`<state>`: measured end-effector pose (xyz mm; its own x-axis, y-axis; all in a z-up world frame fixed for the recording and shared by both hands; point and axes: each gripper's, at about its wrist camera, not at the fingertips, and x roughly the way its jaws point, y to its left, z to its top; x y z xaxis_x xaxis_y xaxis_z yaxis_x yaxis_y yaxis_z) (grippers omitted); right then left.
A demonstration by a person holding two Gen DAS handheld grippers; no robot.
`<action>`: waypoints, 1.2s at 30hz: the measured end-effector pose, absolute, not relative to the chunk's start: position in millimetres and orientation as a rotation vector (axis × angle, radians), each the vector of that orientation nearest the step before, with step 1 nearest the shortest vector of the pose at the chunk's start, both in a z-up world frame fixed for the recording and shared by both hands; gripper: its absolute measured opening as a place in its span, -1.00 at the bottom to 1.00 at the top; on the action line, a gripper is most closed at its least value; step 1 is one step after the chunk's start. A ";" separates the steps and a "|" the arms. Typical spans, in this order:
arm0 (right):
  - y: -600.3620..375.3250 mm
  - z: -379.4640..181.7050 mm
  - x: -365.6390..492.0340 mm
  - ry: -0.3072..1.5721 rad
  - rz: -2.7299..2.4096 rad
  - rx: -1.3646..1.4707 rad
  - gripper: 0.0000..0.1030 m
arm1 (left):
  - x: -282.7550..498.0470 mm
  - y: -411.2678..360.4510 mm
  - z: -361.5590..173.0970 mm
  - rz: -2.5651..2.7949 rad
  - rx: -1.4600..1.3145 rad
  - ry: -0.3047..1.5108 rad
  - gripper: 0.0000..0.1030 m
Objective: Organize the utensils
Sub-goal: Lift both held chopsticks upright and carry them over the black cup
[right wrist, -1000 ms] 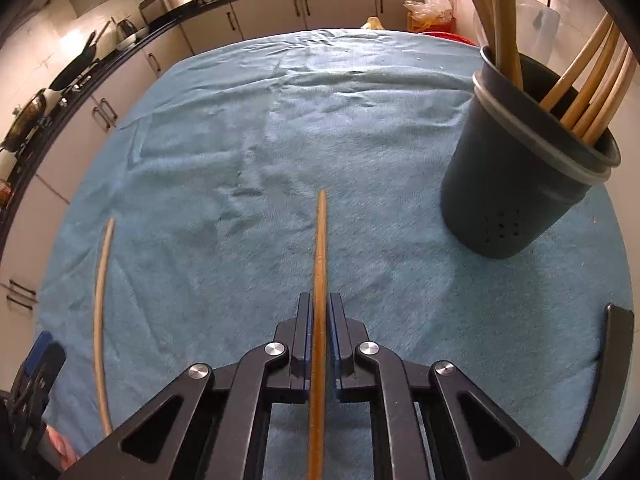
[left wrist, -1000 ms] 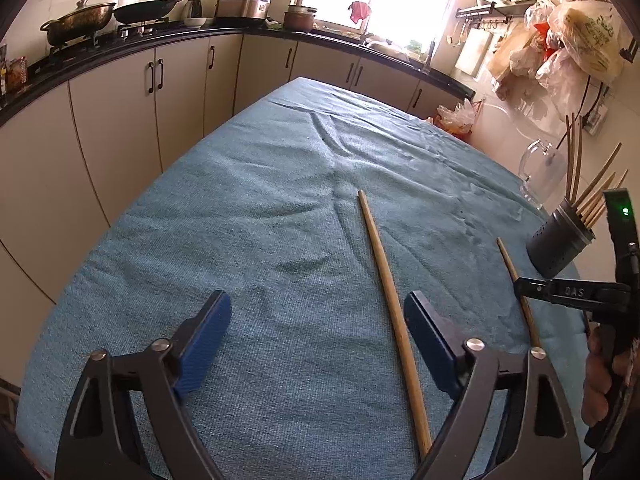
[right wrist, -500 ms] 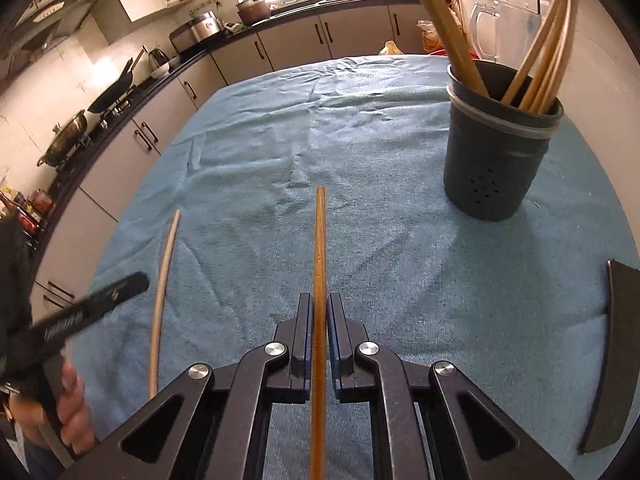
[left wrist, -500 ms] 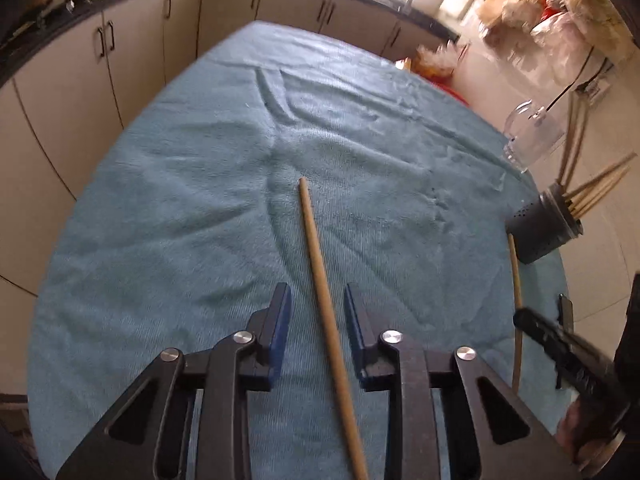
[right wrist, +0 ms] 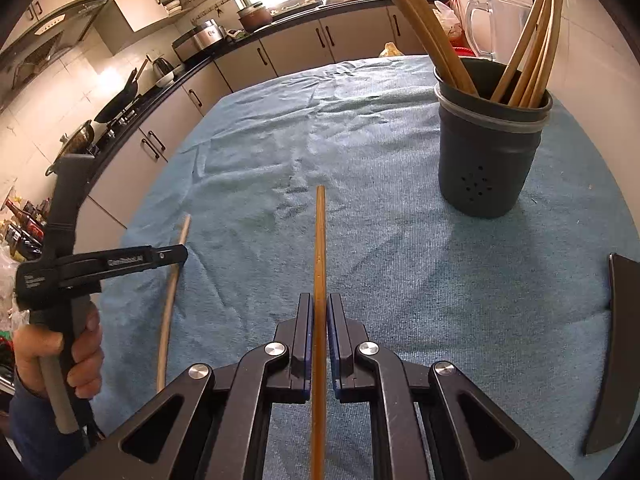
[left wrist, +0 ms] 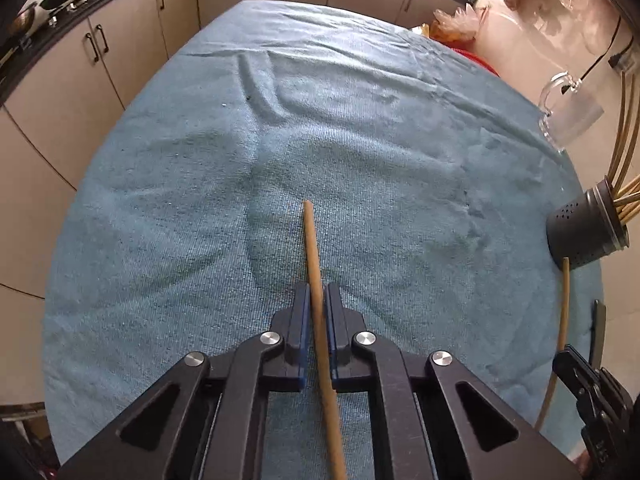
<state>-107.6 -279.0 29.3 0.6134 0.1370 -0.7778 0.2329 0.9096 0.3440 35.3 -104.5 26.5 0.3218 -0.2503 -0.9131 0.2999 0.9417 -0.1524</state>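
Note:
My left gripper (left wrist: 317, 292) has its jaws closing, and its blue pads press on a pale wooden chopstick (left wrist: 310, 240) that points away over the teal cloth. In the right wrist view the same gripper (right wrist: 172, 254) shows from the side, held by a hand, with that pale chopstick (right wrist: 176, 280) low on the cloth. My right gripper (right wrist: 319, 300) is shut on a darker brown chopstick (right wrist: 320, 232), whose tip points ahead, left of the dark grey utensil holder (right wrist: 488, 168). Several chopsticks stand in the holder (left wrist: 584, 236).
The teal towel (left wrist: 360, 140) covers the whole table. A clear glass jug (left wrist: 572, 112) stands at the far right behind the holder. A flat dark object (right wrist: 616, 340) lies at the right edge. Kitchen cabinets and a stove with pans run along the left and far sides.
The left gripper moved over the pale chopstick and went from wide open to shut on it. The right gripper, still gripping its chopstick, rose and tilted up, so the holder looks farther off.

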 end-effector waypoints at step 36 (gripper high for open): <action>-268.0 116.5 -186.1 0.539 -0.065 0.397 -0.86 | -100.8 -79.6 162.1 -0.533 -0.055 0.664 -0.88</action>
